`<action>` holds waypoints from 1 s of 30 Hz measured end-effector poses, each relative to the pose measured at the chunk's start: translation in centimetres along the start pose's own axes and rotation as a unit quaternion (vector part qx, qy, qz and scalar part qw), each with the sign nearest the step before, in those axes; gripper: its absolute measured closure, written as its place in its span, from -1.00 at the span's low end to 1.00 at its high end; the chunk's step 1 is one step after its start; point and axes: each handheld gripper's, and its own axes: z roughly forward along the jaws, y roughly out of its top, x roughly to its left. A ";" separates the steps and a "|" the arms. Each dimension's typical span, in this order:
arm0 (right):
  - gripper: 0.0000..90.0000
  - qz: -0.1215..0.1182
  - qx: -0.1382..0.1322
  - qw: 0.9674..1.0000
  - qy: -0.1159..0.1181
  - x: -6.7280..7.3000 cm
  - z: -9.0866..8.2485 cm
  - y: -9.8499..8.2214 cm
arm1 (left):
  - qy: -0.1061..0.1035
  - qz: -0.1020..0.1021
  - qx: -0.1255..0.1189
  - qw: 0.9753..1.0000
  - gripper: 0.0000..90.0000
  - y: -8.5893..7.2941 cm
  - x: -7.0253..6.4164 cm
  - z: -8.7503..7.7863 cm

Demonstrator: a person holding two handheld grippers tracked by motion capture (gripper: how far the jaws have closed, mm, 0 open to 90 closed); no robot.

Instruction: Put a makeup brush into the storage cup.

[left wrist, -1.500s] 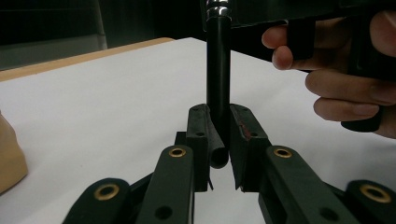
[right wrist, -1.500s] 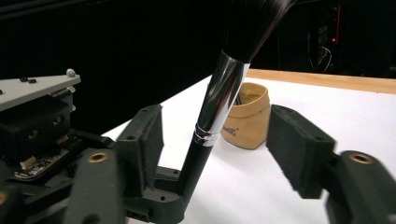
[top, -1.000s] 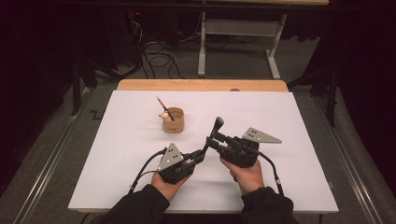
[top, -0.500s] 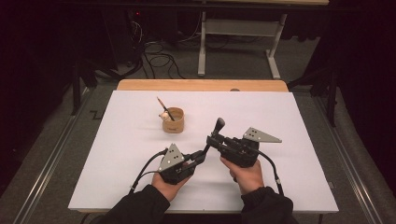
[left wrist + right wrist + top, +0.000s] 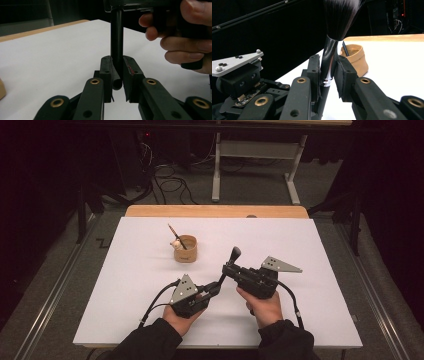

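Note:
A makeup brush (image 5: 234,255) with black, white-tipped bristles (image 5: 340,17), a silver ferrule (image 5: 329,57) and a black handle (image 5: 116,37) is held above the white table between both grippers. My left gripper (image 5: 216,287) is shut on the handle's lower end, which sits between its pads in the left gripper view (image 5: 116,61). My right gripper (image 5: 228,268) has just been closing its jaws, and its pads now press on the ferrule (image 5: 328,60). The bristles point up and away.
A tan cup (image 5: 186,249) with a thin brush (image 5: 175,234) and a small pale thing in it stands behind the grippers, left of centre; it also appears in the right gripper view (image 5: 355,60). The white sheet (image 5: 310,245) ends at a wooden edge (image 5: 215,211) at the back.

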 end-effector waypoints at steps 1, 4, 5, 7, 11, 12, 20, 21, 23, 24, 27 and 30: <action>0.71 -0.001 0.000 1.000 0.000 0.0 0.0 0.0 | 0.000 -0.001 0.000 1.000 0.76 0.0 0.0 0.0; 0.73 -0.001 -0.001 1.000 0.003 0.1 0.0 0.0 | 0.000 -0.002 0.000 1.000 0.76 0.0 0.0 0.1; 0.74 0.000 0.000 1.000 0.002 0.1 0.1 0.0 | 0.000 -0.002 0.001 1.000 0.76 0.0 0.0 0.1; 0.74 0.000 0.000 1.000 0.003 0.1 0.1 0.0 | 0.000 -0.002 0.001 1.000 0.76 0.0 0.0 0.1; 0.75 -0.001 -0.001 1.000 0.004 0.2 0.1 0.0 | 0.000 -0.002 0.001 1.000 0.76 0.0 0.0 0.1; 0.75 -0.002 -0.002 1.000 0.005 0.2 0.1 0.0 | 0.000 -0.002 0.001 1.000 0.76 0.0 0.0 0.1; 0.77 -0.005 -0.001 1.000 0.008 0.3 0.1 -0.1 | 0.003 0.001 0.004 1.000 0.74 0.0 0.0 0.1; 0.77 -0.005 -0.001 1.000 0.008 0.3 0.1 -0.1 | 0.003 0.001 0.005 1.000 0.74 0.0 0.0 0.1; 0.77 -0.007 -0.001 1.000 0.006 0.4 0.1 -0.1 | 0.005 -0.002 0.006 1.000 0.73 0.0 0.0 0.1; 0.77 -0.009 -0.002 1.000 0.005 0.4 0.1 -0.1 | 0.007 -0.002 0.007 1.000 0.68 0.0 0.0 0.1; 0.77 -0.015 -0.003 1.000 0.006 0.5 0.0 0.0 | 0.009 -0.004 0.003 1.000 0.41 0.2 0.2 -0.1; 0.77 -0.024 0.001 1.000 0.003 0.7 0.1 -0.1 | 0.009 -0.006 0.002 1.000 0.30 0.2 0.3 -0.1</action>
